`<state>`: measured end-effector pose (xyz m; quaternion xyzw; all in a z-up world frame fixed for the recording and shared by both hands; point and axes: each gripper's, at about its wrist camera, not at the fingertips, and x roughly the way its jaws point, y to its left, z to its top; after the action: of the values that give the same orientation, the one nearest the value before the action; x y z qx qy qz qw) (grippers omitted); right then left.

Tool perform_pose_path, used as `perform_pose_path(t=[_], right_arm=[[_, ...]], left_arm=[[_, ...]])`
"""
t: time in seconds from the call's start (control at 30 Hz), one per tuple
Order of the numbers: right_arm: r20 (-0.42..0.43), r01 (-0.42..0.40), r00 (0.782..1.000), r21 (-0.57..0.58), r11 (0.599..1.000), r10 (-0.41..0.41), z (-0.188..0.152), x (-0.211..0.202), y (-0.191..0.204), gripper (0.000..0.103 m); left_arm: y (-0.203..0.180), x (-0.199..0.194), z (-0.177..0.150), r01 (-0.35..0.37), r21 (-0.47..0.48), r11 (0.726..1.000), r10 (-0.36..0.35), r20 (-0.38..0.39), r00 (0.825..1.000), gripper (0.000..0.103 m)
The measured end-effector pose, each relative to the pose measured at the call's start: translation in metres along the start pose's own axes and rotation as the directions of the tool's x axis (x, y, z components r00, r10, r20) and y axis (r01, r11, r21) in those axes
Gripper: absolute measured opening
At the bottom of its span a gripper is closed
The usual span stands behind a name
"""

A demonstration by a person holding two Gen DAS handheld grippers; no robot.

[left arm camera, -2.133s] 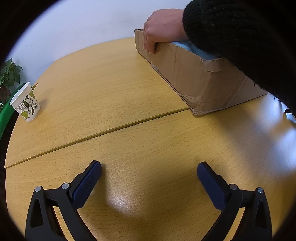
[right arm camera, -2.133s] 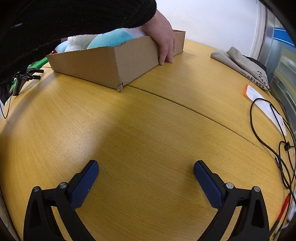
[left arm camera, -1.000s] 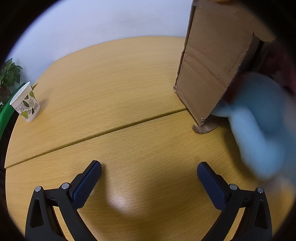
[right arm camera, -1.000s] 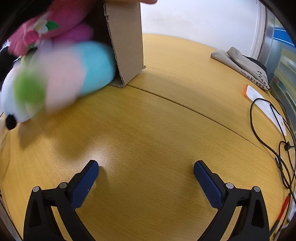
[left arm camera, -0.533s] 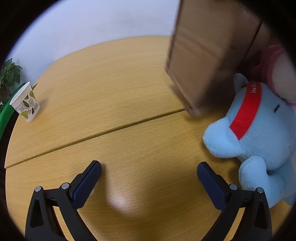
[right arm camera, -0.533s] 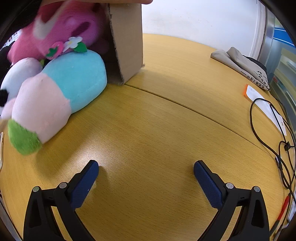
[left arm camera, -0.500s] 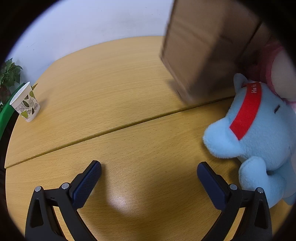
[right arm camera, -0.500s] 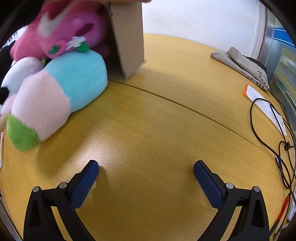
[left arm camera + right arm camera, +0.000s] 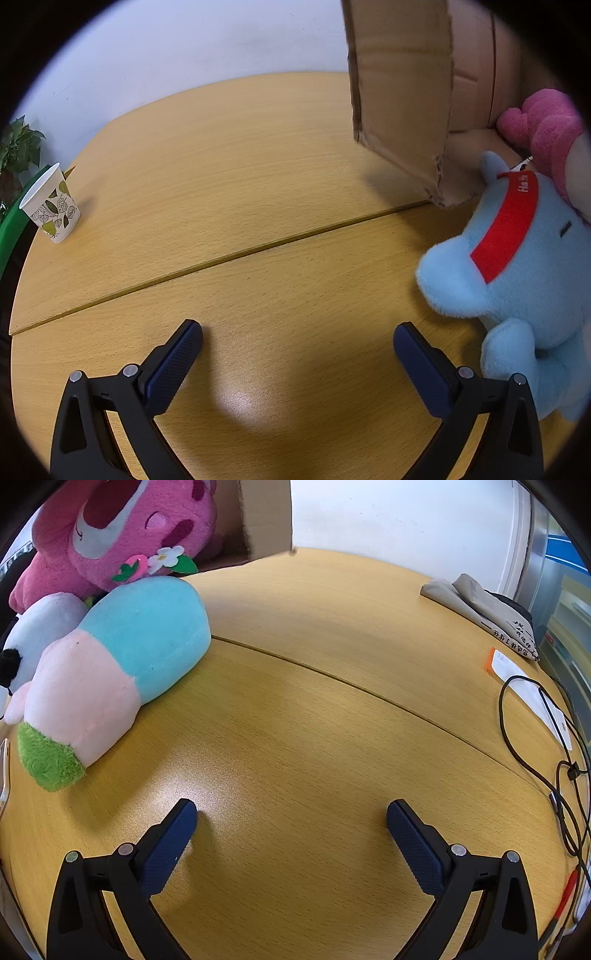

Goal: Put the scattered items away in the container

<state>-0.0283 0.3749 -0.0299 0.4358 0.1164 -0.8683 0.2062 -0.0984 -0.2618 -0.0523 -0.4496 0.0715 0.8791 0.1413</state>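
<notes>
The left gripper [image 9: 297, 334] is low over the wooden table [image 9: 240, 177]. Its two blue pads [image 9: 173, 363] are spread wide, and nothing is between them. The right gripper [image 9: 291, 812] is the same: low over the table, pads far apart, holding nothing.

The cardboard box [image 9: 400, 92] is tipped up on end, off the table. Only its lower corner shows in the right view [image 9: 266, 517]. Its open side faces the toys.

The toys are out on the table in a heap by the box. A light blue toy [image 9: 517, 280] with a red band [image 9: 506, 229] on its head lies close to the right pad of the left gripper. It does not touch the pad. Behind it, a pink toy [image 9: 546, 125] leans at the mouth of the box.

In the right view, a long toy [image 9: 110, 668] lies on its side. It is blue at one end, pink in the middle and green at the other end. A big pink toy [image 9: 122, 531] with a small white flower sits behind it, partly in the box. A white toy [image 9: 40, 627] with a black bit is just beside the long one.

A paper cup [image 9: 50, 208] with leaves on it stands far off on the left. A folded cloth [image 9: 487, 613], a paper slip [image 9: 528, 690] and black wires [image 9: 546, 738] lie at the right edge of the table.
</notes>
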Motion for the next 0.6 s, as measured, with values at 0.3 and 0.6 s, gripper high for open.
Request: perform_pose_path(t=[0.3,0.6], right_arm=[[0.0,0.0,1.0,0.0,1.0,0.0,0.0001,0.0,0.0,0.103],[0.0,0.0,1.0,0.0,1.0,0.0,0.0001,0.0,-0.0001,0.103]], left_arm=[[0.0007,0.0005,0.0006,0.001,0.001,1.0,-0.001,0.0,1.0,0.103],[0.0008,-0.0011,0.0018,0.001,0.002,1.0,-0.001,0.0,1.0,0.103]])
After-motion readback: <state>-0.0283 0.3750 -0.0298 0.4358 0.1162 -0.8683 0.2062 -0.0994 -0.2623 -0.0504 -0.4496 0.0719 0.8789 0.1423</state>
